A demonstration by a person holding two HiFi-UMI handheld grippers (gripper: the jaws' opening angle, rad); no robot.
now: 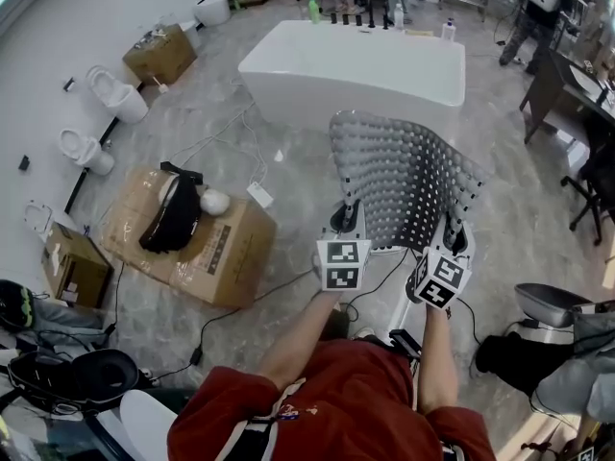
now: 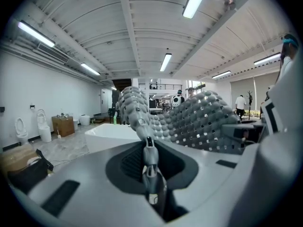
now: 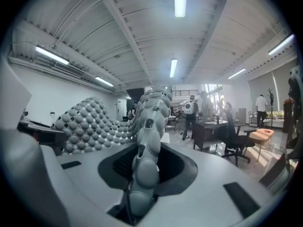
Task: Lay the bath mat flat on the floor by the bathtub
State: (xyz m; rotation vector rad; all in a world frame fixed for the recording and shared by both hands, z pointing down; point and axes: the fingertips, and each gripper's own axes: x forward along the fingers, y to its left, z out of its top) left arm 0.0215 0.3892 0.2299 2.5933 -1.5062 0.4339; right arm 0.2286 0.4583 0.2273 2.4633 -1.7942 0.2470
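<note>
The grey marbled floor carries everything here. Straight ahead of my left tongs and right tongs stands the white bathtub, well apart from them. Left of the left tongs sits a big cardboard box, and white cables trail over the floor between it and the tub. Further left, along the wall, stand two white toilets, a far carton and a near carton. Right of the right tongs stands a black office chair.
</note>
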